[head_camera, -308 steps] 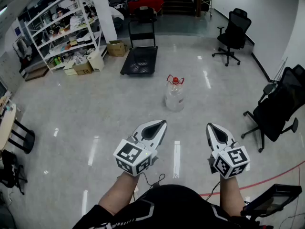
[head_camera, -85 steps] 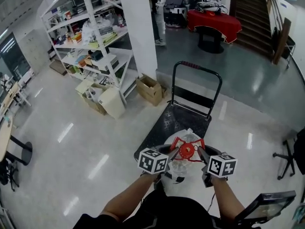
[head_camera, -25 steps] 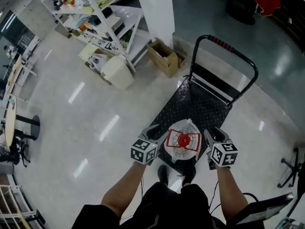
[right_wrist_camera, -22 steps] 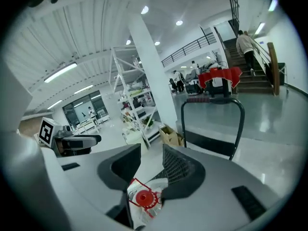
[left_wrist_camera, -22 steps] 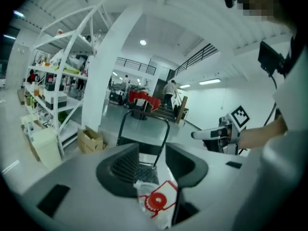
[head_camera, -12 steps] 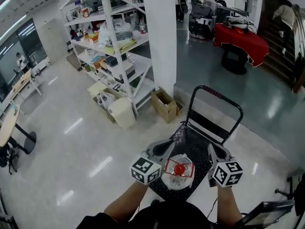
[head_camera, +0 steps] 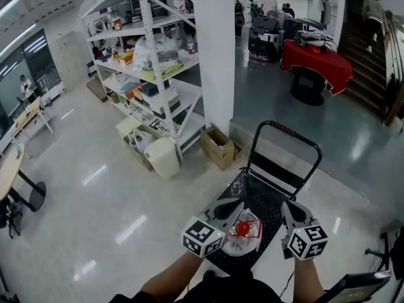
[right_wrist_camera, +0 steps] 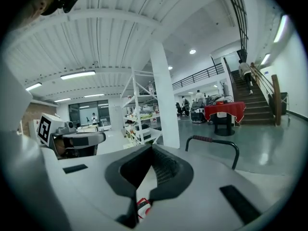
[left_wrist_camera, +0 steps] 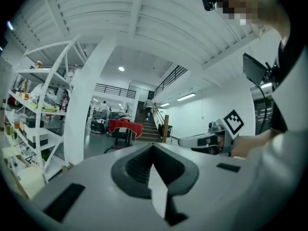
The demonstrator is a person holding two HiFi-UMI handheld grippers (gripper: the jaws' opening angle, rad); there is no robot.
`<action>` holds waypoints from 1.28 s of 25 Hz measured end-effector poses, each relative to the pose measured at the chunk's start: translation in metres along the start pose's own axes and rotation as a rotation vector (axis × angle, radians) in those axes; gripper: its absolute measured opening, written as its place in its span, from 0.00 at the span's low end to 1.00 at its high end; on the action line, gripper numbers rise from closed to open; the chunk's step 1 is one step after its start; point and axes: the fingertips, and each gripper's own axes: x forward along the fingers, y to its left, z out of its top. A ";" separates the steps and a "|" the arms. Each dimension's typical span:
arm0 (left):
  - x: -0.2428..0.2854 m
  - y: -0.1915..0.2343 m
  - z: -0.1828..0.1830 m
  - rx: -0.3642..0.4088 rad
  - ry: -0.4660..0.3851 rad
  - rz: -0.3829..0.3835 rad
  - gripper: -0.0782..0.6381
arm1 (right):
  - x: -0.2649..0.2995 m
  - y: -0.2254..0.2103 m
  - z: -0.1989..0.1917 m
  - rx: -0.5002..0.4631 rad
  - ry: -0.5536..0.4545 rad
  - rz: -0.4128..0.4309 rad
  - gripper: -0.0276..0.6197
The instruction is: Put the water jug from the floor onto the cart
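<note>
Head view: we see the water jug [head_camera: 243,238] on the cart [head_camera: 266,196], low down between both sets of jaws. Left gripper [head_camera: 235,205] jaws closed, nothing in them. Right gripper [head_camera: 289,206] same, closed & empty.

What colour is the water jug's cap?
Red; the clear plastic water jug's cap shows best in head view.

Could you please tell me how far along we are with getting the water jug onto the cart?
Done, it seems: the jug stands on the cart, at its near end. In hand: nothing. The left gripper and right gripper flank the jug, both shut and empty, seemingly raised above it. Left: probably only drawing the grippers away.
</note>
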 end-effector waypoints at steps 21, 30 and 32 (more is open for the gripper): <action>-0.077 -0.261 -0.056 0.056 0.063 -0.335 0.11 | -0.305 0.039 -0.112 0.034 -0.057 -0.290 0.05; -0.185 -0.446 -0.108 0.005 0.153 -0.192 0.11 | -0.525 0.068 -0.195 0.107 -0.068 -0.231 0.05; -0.211 -0.475 -0.099 0.015 0.155 -0.182 0.11 | -0.562 0.076 -0.194 0.136 -0.079 -0.238 0.05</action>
